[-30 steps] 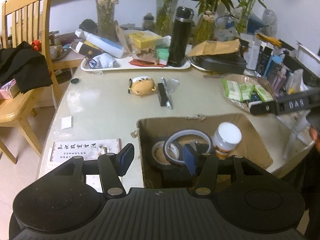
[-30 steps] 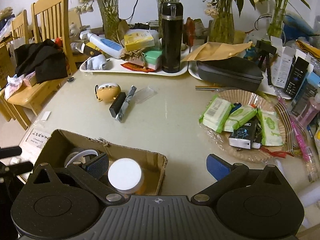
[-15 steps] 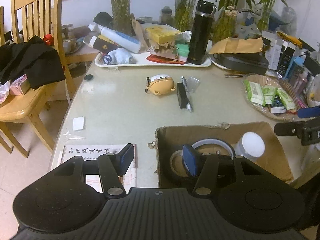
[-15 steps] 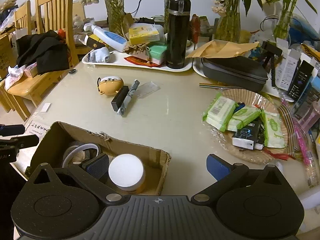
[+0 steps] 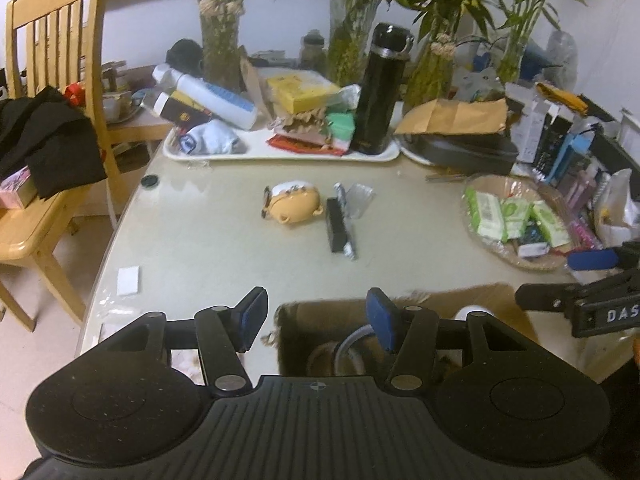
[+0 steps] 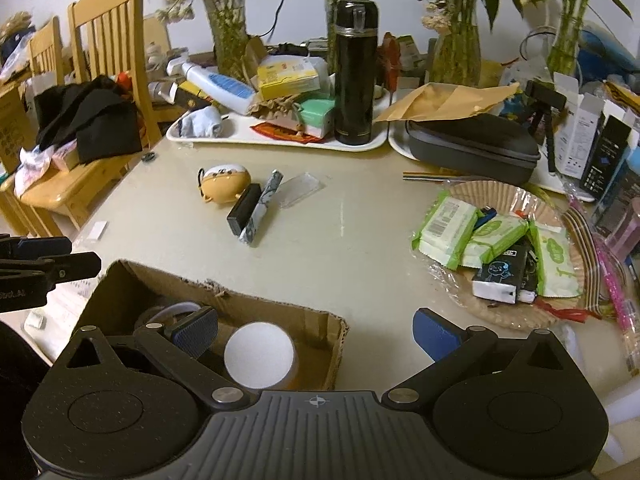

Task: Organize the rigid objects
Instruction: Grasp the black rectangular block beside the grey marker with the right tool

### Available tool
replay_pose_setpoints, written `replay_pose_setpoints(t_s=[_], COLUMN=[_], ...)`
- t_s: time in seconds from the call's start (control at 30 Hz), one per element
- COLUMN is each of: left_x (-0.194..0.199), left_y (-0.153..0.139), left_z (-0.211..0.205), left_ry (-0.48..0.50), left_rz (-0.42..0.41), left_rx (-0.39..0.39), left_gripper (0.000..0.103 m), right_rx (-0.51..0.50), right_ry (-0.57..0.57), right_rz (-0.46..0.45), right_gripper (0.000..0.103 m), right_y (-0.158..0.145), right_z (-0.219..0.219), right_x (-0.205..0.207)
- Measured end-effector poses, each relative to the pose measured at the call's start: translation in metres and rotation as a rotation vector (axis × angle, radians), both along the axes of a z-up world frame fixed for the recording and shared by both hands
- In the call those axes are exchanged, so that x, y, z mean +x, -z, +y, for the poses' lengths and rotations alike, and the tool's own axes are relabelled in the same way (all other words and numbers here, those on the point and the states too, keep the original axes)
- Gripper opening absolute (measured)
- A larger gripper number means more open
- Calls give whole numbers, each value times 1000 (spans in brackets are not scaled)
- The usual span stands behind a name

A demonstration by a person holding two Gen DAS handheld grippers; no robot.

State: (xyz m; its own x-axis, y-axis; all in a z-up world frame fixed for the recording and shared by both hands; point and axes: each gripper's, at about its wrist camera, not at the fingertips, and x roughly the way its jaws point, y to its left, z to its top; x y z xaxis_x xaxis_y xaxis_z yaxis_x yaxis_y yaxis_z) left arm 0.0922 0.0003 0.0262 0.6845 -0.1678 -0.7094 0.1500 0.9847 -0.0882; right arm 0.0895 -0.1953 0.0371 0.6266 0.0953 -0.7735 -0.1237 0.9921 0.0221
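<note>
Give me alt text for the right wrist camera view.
The open right claw hovers over a torn brown cardboard box holding a white-lidded jar and tape rolls. Beyond, a round yellow toy and tall black flask sit on the cluttered beige table.

1. A pale, glossy table [image 6: 360,240] with a rounded edge fills the middle of the room.
2. A wooden slat-back chair [image 5: 48,128] stands at its left side, dark cloth [image 5: 44,140] draped over the seat.
3. The wall [image 5: 280,12] behind is white.
4. The floor [image 5: 24,360] is light and plain.
5. Glass vases of green stems [image 6: 348,8] line the table's far edge.
</note>
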Motion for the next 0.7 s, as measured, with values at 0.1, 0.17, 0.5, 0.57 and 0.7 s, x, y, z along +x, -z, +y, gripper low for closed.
replay_pose_setpoints(t_s=[0.1, 0.17, 0.5, 0.57, 0.7], left_x=[2, 4, 14, 15, 17], left_y=[-9, -15, -20, -18, -13], left_z=[-1, -3, 2, 5, 11], left_ry=[-4, 3, 19, 20, 13], left_rz=[-38, -57, -88, -88, -80], left_rx=[-21, -24, -15, -12, -16], left_gripper=[54, 54, 54, 54, 54], right_rx=[18, 23, -23, -35, -48], right_ry=[3, 1, -50, -64, -116], right_rz=[-13, -23, -100, -102, -112], right_gripper=[103, 103, 103, 103, 103], right_y=[-2, -3, -8, -7, -5], right_z=[-3, -4, 7, 11, 19], right_x=[0, 0, 18, 24, 37])
